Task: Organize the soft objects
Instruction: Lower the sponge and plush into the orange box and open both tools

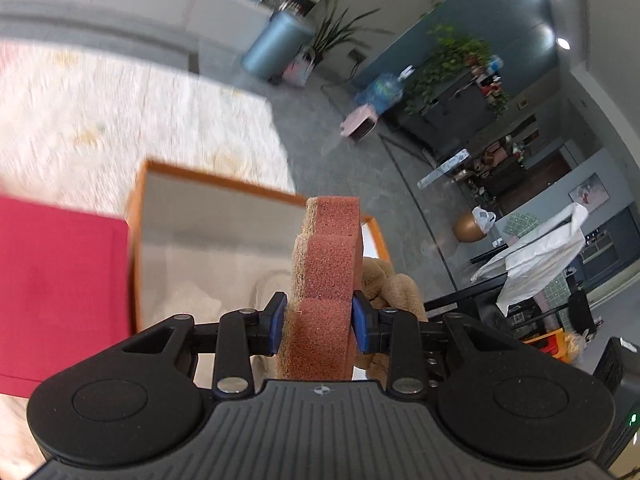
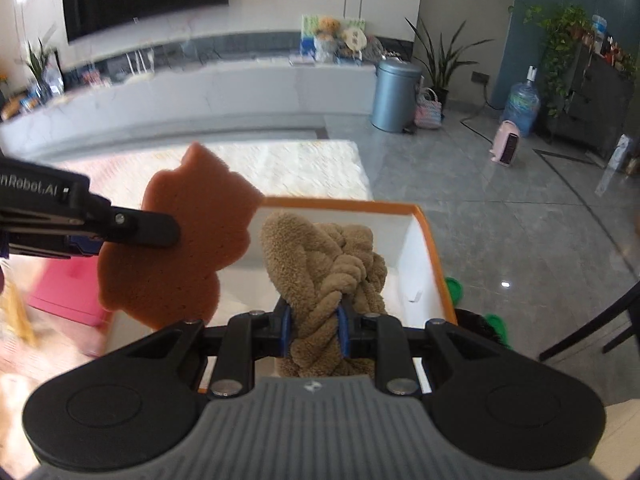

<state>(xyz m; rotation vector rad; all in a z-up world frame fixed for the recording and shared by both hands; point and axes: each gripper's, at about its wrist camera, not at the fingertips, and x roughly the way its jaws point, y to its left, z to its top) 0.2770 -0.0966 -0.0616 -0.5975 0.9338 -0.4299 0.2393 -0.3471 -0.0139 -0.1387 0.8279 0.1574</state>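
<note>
Carry step. Left claw (image 1: 319, 326) grips sponge (image 1: 326, 280); right claw (image 2: 315, 330) grips plush knot (image 2: 324, 264), both above box (image 2: 434, 248). Next, likely: lower in, release.

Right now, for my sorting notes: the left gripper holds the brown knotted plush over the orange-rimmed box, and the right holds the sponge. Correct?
Swapped. The left gripper clamps the reddish sponge; the right gripper holds the brown knotted plush over the orange-rimmed box, as each wrist view shows.

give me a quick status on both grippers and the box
Left gripper shut on orange sponge. Right gripper shut on tan plush knot. Both over orange-rimmed box; nothing blocking.
</note>
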